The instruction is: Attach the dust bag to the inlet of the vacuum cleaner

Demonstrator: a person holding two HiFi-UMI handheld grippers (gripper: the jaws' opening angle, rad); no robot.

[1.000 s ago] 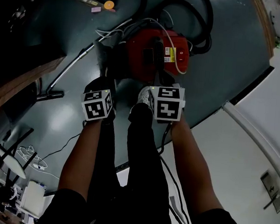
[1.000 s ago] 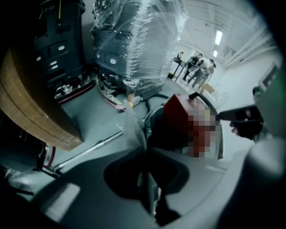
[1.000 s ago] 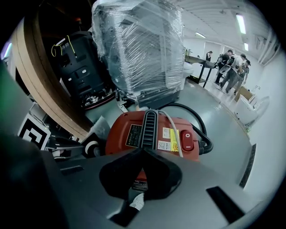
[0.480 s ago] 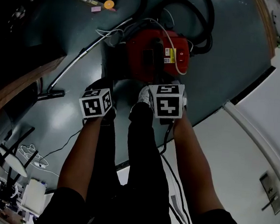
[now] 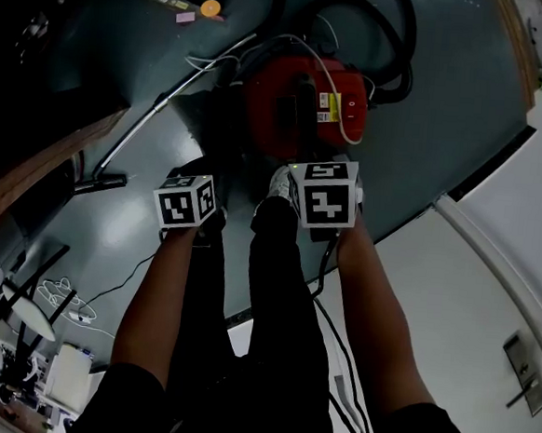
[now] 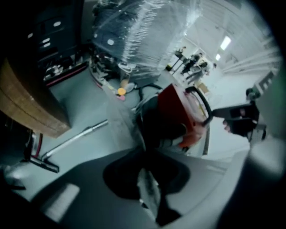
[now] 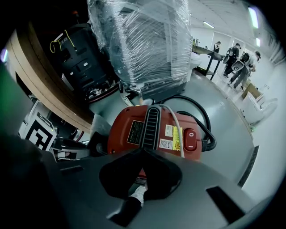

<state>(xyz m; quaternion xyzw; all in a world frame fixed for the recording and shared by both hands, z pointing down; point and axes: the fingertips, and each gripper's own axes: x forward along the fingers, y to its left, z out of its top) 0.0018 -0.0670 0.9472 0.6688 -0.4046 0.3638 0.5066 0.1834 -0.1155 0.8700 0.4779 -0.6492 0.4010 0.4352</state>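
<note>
The red vacuum cleaner (image 5: 303, 101) sits on the grey floor, with its grille, labels and red switch facing up (image 7: 156, 132). Its front end is dark and looks open (image 6: 161, 127). I cannot make out a dust bag in any view. My left gripper (image 5: 192, 175) hangs over the floor to the left of the vacuum's near end; its jaws (image 6: 145, 154) look shut and empty, though the view is blurred. My right gripper (image 5: 323, 173) points steeply down just before the vacuum's near edge, its jaws (image 7: 143, 152) shut on nothing.
A metal wand (image 5: 142, 131) with a floor nozzle (image 5: 96, 186) lies to the left. A black hose (image 5: 380, 23) loops behind the vacuum. A plastic-wrapped machine (image 7: 143, 44) and a curved wooden desk edge (image 5: 31, 173) stand nearby. The person's white shoe (image 5: 278, 185) is between the grippers.
Both grippers have tilted slightly, the left one more, while staying over the same spots. The vacuum has not moved.
</note>
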